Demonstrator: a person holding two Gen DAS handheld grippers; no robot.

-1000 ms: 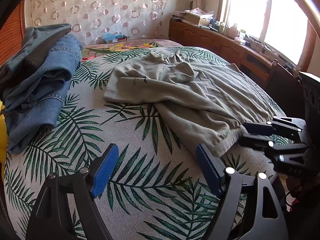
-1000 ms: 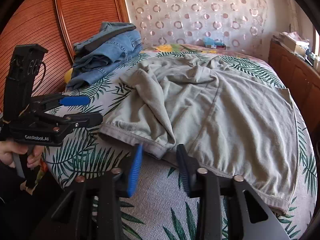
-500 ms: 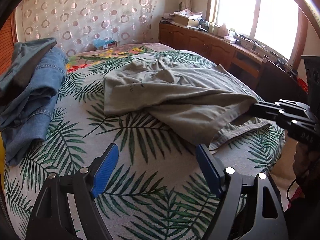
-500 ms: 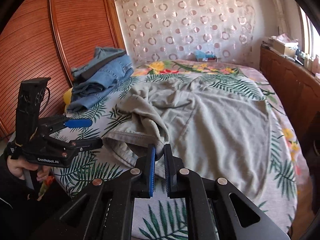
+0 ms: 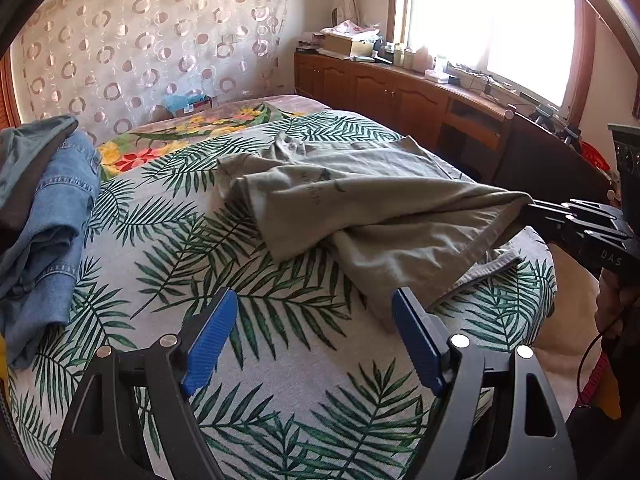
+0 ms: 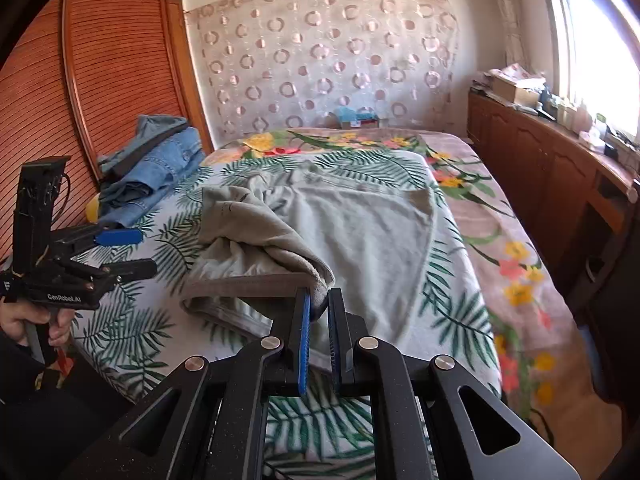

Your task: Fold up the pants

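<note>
Denim jeans [image 6: 154,168] sit piled at the bed's [image 5: 280,360] left edge. Next, the left gripper [image 5: 312,336] hovers spread wide, holding nothing. Centre stage, grey-green pants [image 6: 360,236] sprawl on the palm-leaf cover, one hem corner lifted, pinched tight by the right gripper [image 6: 319,312].
</note>
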